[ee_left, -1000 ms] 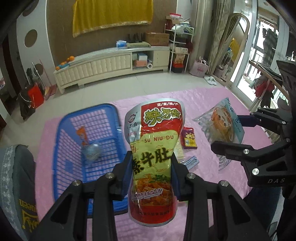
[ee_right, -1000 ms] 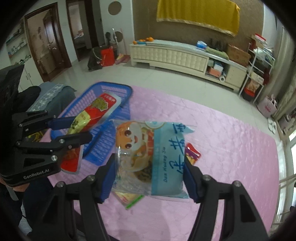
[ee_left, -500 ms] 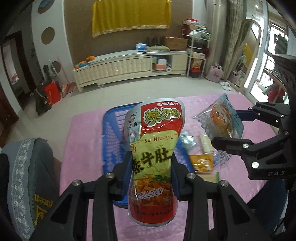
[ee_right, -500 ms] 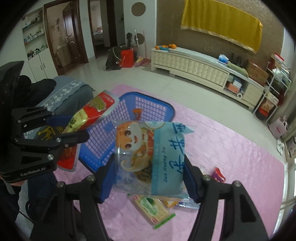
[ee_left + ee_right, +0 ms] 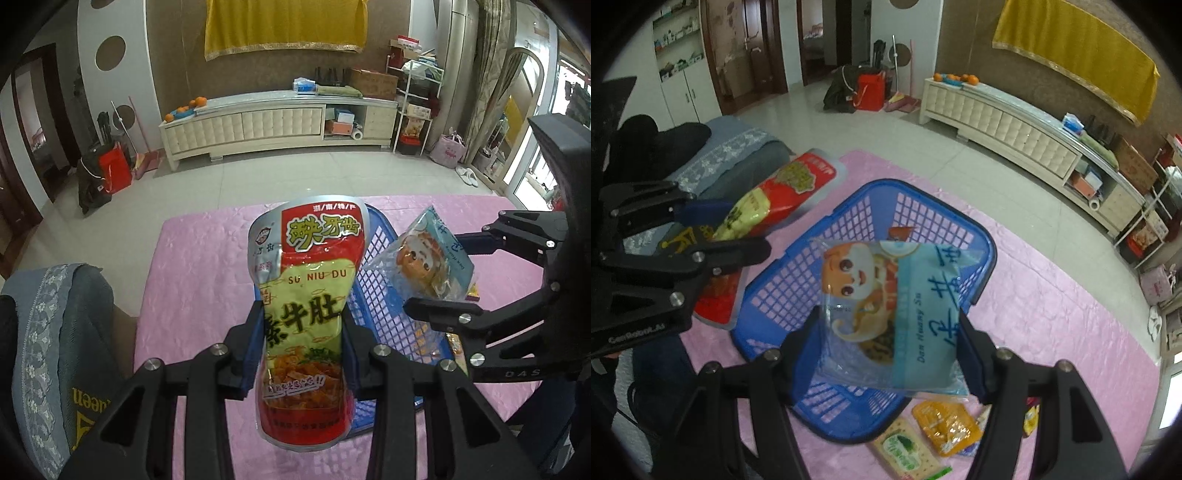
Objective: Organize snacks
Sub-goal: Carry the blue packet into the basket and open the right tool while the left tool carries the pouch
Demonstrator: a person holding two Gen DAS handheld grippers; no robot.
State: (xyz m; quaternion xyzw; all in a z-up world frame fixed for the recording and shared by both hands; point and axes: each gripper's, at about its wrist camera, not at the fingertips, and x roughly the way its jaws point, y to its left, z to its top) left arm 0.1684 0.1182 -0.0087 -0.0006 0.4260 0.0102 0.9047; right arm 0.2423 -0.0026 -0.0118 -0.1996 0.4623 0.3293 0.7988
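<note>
Snacks are sitting in both grippers at this moment. The red and yellow pouch [image 5: 306, 317] is standing upright between the pads of the left gripper [image 5: 304, 350], which is clamping it about its middle; seen from the right wrist, it is hanging just outside the near-left wall of the blue basket [image 5: 988, 266]. The clear and pale blue packet [image 5: 892, 317] is pinched across its width by the right gripper [image 5: 890, 354] and is hanging directly over the basket's open middle. A small orange item [image 5: 899, 232] is lying inside the basket near its far wall, though what it is cannot be told. Beside the basket's near corner, a green cracker pack [image 5: 905, 452] and an orange sachet [image 5: 945, 428] are lying on the pink cloth [image 5: 1052, 314] covering the bench, with a few more wrappers partly hidden behind the right gripper's finger. Left of the basket, beyond the cloth's edge, a grey cushioned seat [image 5: 55, 332] is showing.

Judging by this, the step in hand is carrying both bags to the basket. The blue packet looks ready to be dropped: the next move is calling for lowering it a little and parting the right gripper. The pouch is needing a short shift inward over the basket rim first, then a release, with the tall bag likely tipping flat as it lands.
</note>
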